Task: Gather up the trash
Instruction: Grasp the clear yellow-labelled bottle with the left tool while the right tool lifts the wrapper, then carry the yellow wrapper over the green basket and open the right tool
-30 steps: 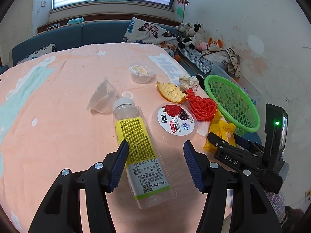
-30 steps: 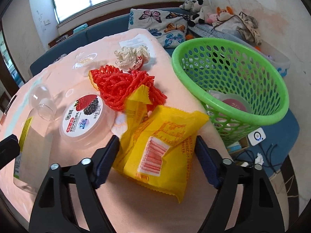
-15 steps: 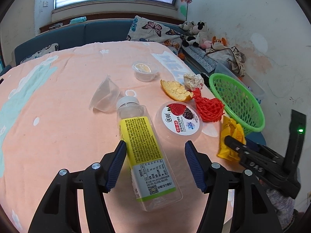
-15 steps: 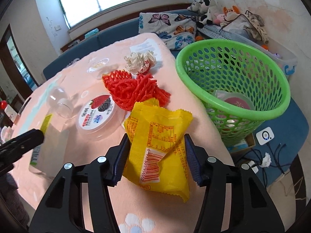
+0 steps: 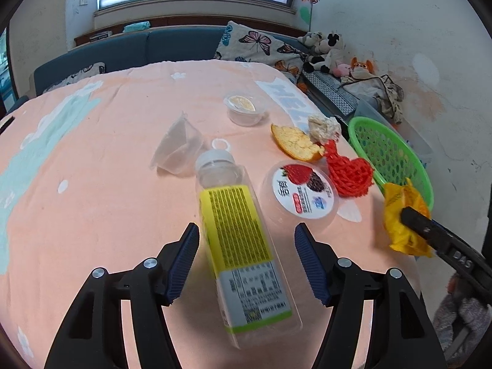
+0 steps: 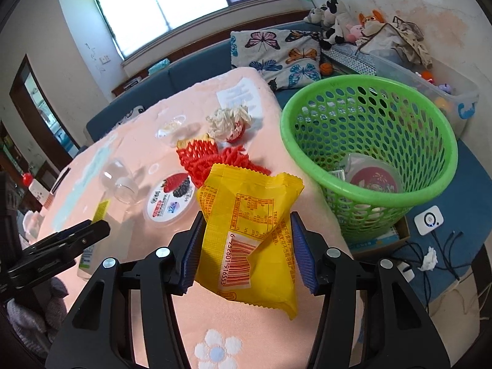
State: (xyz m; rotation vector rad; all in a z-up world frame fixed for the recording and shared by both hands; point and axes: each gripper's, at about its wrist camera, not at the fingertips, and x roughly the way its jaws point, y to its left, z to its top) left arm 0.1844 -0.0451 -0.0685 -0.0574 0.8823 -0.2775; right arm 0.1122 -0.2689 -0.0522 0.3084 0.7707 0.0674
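My right gripper (image 6: 247, 253) is shut on a yellow snack wrapper (image 6: 249, 230) and holds it above the table edge, left of the green basket (image 6: 369, 141). The wrapper also shows in the left wrist view (image 5: 402, 224). My left gripper (image 5: 246, 261) is open above an empty plastic bottle (image 5: 243, 246) with a yellow label, lying between its fingers. A yogurt cup lid (image 5: 303, 192), red foam netting (image 5: 349, 170), an orange peel (image 5: 295, 143), a crumpled tissue (image 5: 323, 124) and two clear cups (image 5: 180, 149) (image 5: 244, 107) lie on the peach tablecloth (image 5: 123, 107).
The basket stands off the table's right edge and holds a container with a red lid (image 6: 373, 180). A blue sofa (image 5: 138, 49) with a butterfly pillow (image 5: 255, 43) is behind the table. Soft toys (image 6: 335, 15) and a clear storage bin (image 6: 430, 89) are at the far right. Cables (image 6: 430, 255) lie on the floor.
My right gripper closed on the yellow wrapper and lifted it off the table, toward the basket. My left gripper stayed open over the bottle, drawing back slightly.
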